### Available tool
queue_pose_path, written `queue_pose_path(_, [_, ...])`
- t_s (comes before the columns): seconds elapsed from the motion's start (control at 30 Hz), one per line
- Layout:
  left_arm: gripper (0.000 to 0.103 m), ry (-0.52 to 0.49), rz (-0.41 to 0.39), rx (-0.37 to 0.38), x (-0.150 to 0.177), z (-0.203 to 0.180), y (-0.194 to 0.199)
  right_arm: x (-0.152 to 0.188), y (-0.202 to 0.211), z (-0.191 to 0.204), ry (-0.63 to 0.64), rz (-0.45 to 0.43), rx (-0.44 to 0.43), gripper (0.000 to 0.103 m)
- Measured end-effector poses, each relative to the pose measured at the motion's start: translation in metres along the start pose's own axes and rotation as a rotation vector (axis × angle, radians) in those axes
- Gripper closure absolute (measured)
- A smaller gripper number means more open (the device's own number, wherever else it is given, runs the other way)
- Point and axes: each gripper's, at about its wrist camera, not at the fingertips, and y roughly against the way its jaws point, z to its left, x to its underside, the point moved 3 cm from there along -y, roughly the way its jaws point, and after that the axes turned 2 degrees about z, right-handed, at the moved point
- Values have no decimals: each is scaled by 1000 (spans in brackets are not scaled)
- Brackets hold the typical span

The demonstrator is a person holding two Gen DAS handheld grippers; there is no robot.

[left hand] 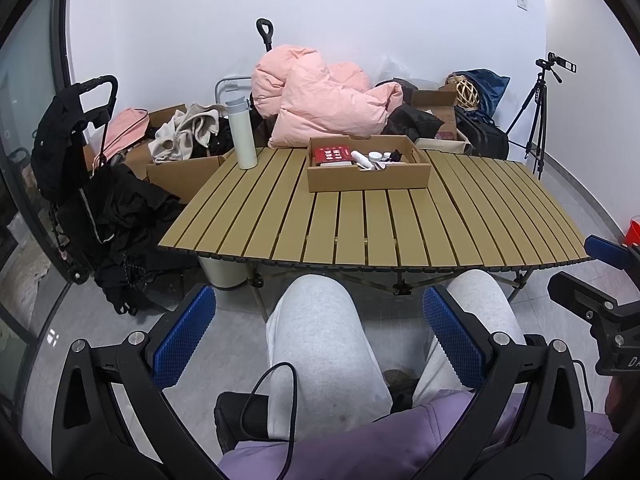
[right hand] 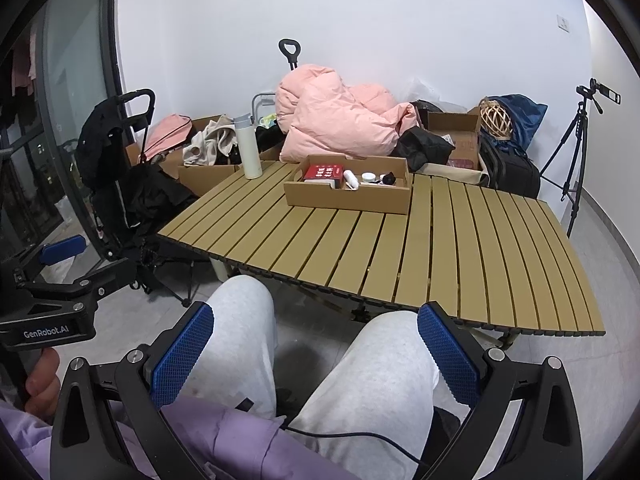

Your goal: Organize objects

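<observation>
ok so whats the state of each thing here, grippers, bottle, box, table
left gripper: open, empty, held over the lap
right gripper: open, empty, held over the lap
white bottle: upright on the table, lid shut
cardboard box: open-topped, on the table, small items inside
red box: lying flat inside the cardboard box
slatted table: unfolded, front part bare

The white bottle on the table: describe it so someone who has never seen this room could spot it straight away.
Find the slatted tan table in the middle of the room and look to its far left corner. There, left of the shallow cardboard tray of small items, the white bottle stands upright on its own. It is the only tall thing on the tabletop, a slim cylinder with a pale grey cap.
</observation>
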Motion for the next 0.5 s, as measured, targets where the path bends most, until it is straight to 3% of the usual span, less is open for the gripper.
queue_pose_path(0.5, [0, -14, -27, 1, 0, -3, 7, 1, 0, 5, -8, -5, 10, 0])
